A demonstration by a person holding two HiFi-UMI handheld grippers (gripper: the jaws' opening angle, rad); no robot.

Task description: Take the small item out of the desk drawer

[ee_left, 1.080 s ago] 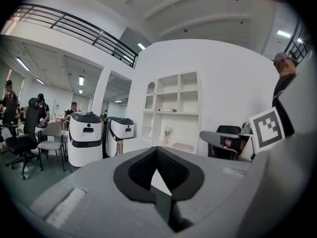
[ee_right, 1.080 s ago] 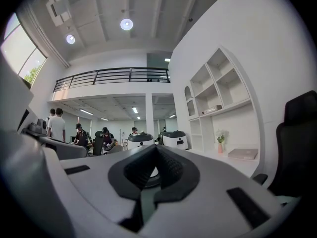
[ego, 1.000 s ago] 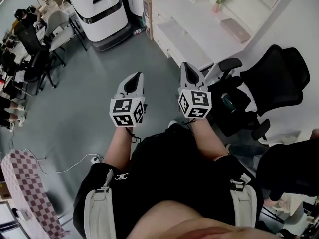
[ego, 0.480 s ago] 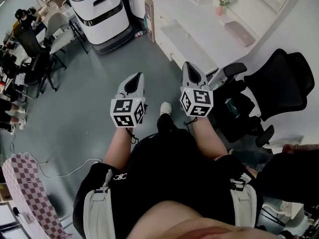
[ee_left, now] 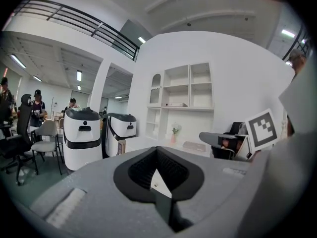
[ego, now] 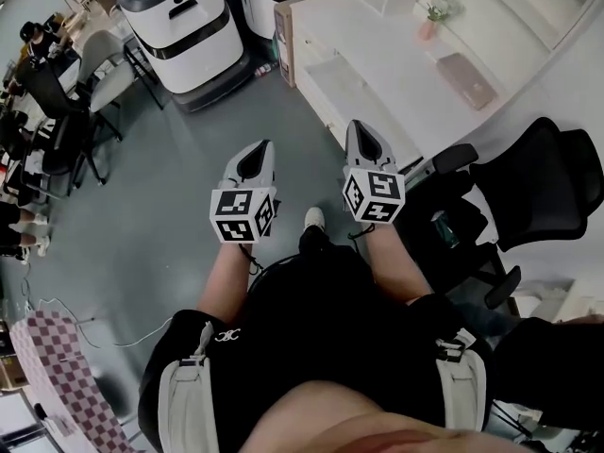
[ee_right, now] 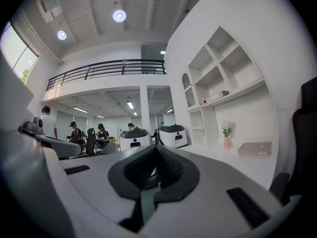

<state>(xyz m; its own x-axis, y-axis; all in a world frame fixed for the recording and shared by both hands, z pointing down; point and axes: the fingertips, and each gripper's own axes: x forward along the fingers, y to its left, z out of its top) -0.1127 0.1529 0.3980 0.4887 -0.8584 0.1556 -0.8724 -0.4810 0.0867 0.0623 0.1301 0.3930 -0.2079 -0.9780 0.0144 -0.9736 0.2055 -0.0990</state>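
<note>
White desk beyond right gripper

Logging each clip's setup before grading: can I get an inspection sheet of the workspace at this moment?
Surface: white desk ahead, not yet reached.
Job's things: drawer not clear; small item not seen.
Clutter: pink book and potted plant on the desk.
Grippers: left gripper and right gripper shut, empty, held over the floor.
Cables: white cable on the floor.
Surroundings: black chair, two white machines, people at left.
</note>
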